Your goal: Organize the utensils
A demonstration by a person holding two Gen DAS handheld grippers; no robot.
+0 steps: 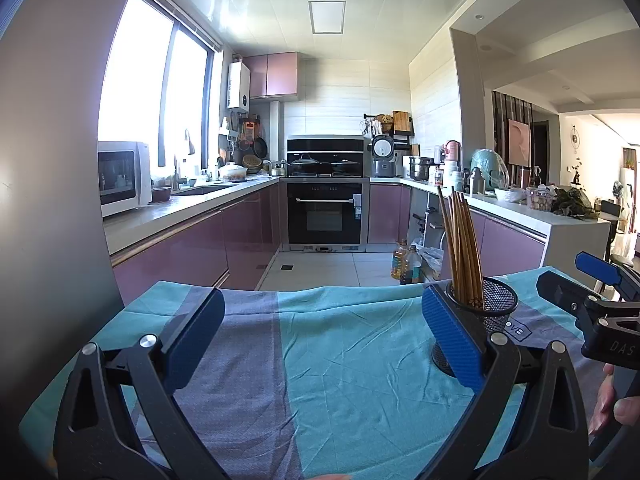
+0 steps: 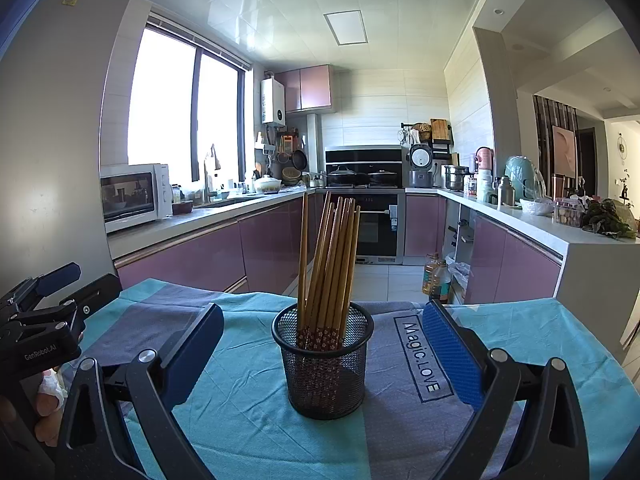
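Left wrist view first: the left gripper (image 1: pixel 322 330) hangs over the cloth (image 1: pixel 352 360) with its jaws spread wide and nothing between them. Off past its right finger stands the cup (image 1: pixel 486 312), a black mesh holder near the far right part of the table, with the chopsticks (image 1: pixel 462 248) fanned up out of it. At the right edge the right gripper (image 1: pixel 592 280) pokes in, jaws parted too.

Right wrist view now: the right gripper (image 2: pixel 323 350) sits square on the cup (image 2: pixel 324 364), jaws wide, empty, one finger on each side but well clear of the mesh. The chopsticks (image 2: pixel 330 264) lean in a loose bundle, one stick standing apart on the left. The left gripper (image 2: pixel 60 292) shows at the left edge, near the table's left side.

Judgement call: those sticks look like thin, stiff, light wood with a smooth finish, so they could slide or scissor in a pinch. Best hold is probably mid-shaft, across the bundle or on the lone stick. The mesh cup looks light and may tip or lift, so steadying its wall would help.
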